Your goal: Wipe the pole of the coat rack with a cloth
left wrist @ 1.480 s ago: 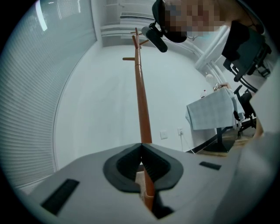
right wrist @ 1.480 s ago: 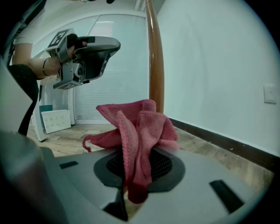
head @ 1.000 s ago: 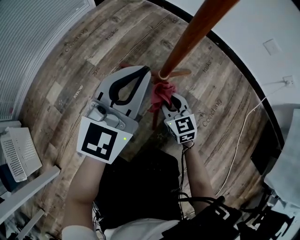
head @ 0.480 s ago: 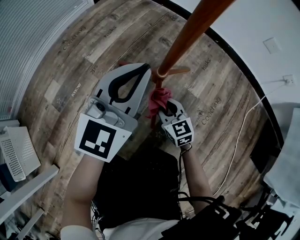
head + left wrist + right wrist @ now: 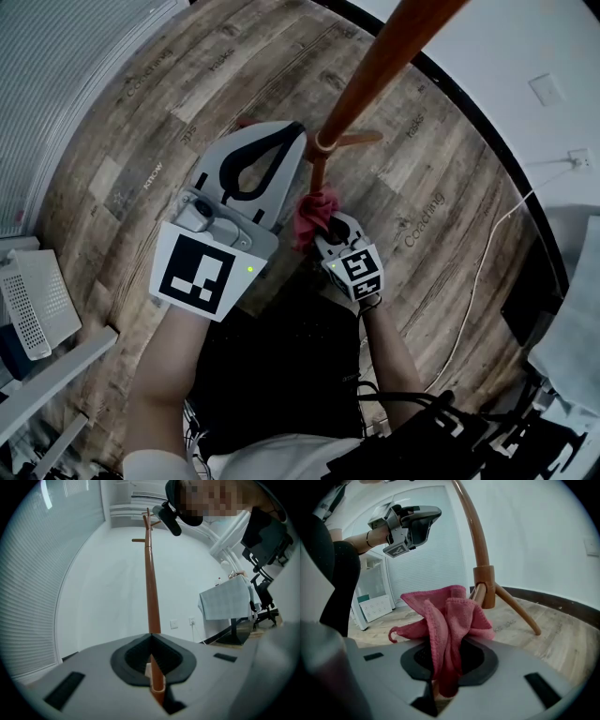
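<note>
Cloth [image 5: 450,616] bunches between the right tool's [image 5: 443,682] jaws, just beside the pole [image 5: 474,531].

Grey marker-cubed grippers [image 5: 296,133] [image 5: 328,223], seemingly black trousers [image 5: 281,375]

Right tool [image 5: 329,225] drew back toward the person over the last second, taking the pink cloth [image 5: 313,212] with it. Cloth slid off from the collar [image 5: 324,145] of the pole [image 5: 375,70], further down the near leg [image 5: 318,178].
</note>
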### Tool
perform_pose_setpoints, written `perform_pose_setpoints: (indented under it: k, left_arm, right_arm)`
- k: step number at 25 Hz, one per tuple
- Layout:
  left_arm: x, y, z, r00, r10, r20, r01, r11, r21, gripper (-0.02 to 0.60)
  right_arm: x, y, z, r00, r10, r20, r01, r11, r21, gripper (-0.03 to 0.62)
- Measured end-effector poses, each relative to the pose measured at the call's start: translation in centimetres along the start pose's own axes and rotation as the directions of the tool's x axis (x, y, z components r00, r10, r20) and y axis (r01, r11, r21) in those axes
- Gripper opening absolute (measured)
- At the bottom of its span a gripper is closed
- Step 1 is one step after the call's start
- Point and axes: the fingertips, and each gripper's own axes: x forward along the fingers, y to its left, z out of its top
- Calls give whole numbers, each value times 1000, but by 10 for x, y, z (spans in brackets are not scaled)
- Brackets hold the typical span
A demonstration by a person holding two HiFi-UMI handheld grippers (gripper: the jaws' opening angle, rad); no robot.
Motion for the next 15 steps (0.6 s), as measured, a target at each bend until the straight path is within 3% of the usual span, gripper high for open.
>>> perform_pose_setpoints:
  k: [15]
  left_arm:
    - [-2,7,4,1000,26,15,-26,1000,-14,14]
  right_arm:
    - [-1,31,-64,991,66,-120,-62,997,38,94]
